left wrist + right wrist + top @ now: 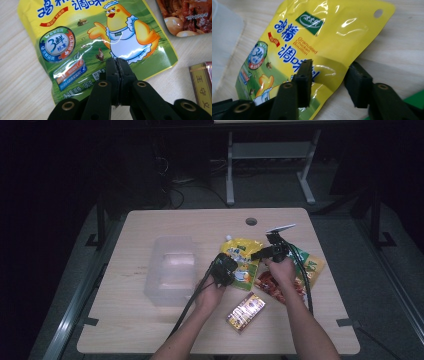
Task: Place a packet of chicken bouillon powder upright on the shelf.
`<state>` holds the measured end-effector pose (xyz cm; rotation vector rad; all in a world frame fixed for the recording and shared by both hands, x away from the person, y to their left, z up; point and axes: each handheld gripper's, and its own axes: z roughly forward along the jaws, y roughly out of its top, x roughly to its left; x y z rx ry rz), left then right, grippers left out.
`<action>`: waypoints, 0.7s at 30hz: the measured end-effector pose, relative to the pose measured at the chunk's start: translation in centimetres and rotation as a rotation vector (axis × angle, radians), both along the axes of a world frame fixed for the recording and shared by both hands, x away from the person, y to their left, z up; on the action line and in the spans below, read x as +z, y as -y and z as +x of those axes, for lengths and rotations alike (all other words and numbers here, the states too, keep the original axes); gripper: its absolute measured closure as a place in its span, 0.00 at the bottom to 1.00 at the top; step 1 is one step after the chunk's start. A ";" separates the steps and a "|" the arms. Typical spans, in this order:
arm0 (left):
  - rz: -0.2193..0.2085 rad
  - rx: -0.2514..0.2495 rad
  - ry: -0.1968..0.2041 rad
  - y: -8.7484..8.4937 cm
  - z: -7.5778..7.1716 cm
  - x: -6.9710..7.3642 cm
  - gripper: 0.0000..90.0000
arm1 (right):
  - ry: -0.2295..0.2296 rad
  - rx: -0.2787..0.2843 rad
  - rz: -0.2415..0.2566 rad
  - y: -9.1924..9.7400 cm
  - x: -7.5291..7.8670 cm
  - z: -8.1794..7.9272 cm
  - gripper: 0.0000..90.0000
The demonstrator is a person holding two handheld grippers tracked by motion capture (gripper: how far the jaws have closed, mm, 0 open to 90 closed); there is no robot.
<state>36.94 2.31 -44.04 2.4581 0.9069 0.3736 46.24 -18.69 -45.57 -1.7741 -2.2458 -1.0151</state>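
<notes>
- yellow bouillon pouch lies flat on the counter, long axis running away from the person, hang-hole end far, between both hands
- left tool at the pouch's near end; jaws pressed together on what looks like a pinch of the bottom film, though I cannot tell if film is really caught
- right tool straddles the pouch's right edge near mid-length; jaws parted, one pad over the print, the other on bare wood; not yet pinching
- judgement: the right tool's closing on that edge is what the lift turns on; both hands about equally near
- counts: one yellow pouch; one red-and-green snack pack right of it; one gold box nearer the person; one clear bin to the left; two tools
</notes>
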 end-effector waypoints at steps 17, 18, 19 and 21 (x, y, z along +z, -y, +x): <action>0.004 -0.005 -0.001 0.1 0.1 -0.1 0.99 | 0.033 0.028 -0.071 -1.2 0.0 -0.2 0.92; 0.005 -0.006 0.000 0.1 0.1 -0.1 0.99 | 0.032 0.022 -0.071 -1.3 0.0 -0.2 0.94; 0.005 -0.007 -0.001 0.0 0.1 -0.1 0.98 | 0.036 0.026 -0.075 -1.3 0.0 -0.2 0.96; 0.014 -0.011 0.000 0.0 0.1 0.0 0.98 | 0.042 0.030 -0.085 -1.5 0.2 -0.2 0.98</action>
